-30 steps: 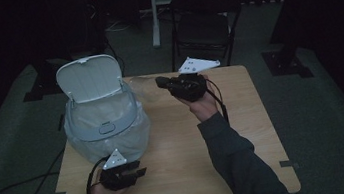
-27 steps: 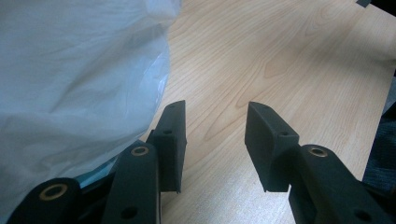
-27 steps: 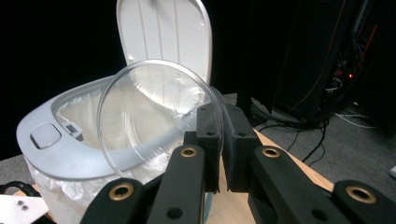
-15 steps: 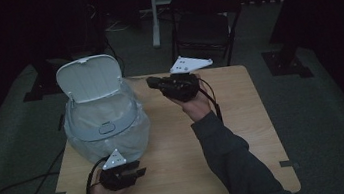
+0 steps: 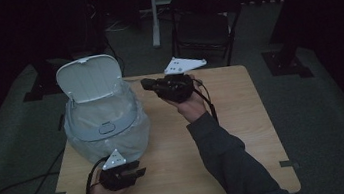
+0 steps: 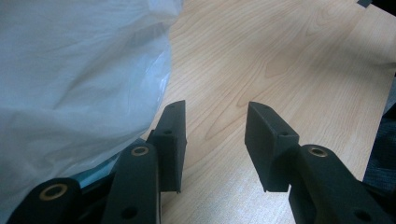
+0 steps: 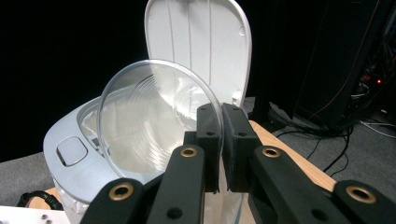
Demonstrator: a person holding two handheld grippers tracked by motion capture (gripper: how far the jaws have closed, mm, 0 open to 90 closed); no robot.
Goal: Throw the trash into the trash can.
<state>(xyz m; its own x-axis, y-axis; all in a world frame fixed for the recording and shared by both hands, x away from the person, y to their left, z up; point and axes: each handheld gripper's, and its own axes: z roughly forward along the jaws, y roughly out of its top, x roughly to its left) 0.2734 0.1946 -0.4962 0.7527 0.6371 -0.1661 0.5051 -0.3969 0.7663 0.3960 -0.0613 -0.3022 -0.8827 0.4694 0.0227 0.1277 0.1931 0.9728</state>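
Note:
A clear plastic bowl (image 7: 149, 121) is held tilted by its rim, my right gripper (image 7: 222, 112) shut on it. It hangs in front of the open mouth of a grey-white bin (image 7: 74, 154) whose lid (image 7: 201, 42) stands up. In the high view the right gripper (image 5: 148, 84) is level with the bin's (image 5: 105, 123) rim, just to its right. The bin is lined with a translucent bag (image 6: 70, 70). Near the table's front edge my left gripper (image 5: 142, 171) rests beside the bag, and its jaws (image 6: 215, 116) stand open over bare wood.
The wooden table (image 5: 243, 118) has free room at the right and in the middle. Behind it stands a black folding chair (image 5: 206, 27). A cable (image 5: 16, 190) loops on the floor at the left.
My right gripper has drifted a little left toward the bin with the bowl in it. The left gripper has not moved.

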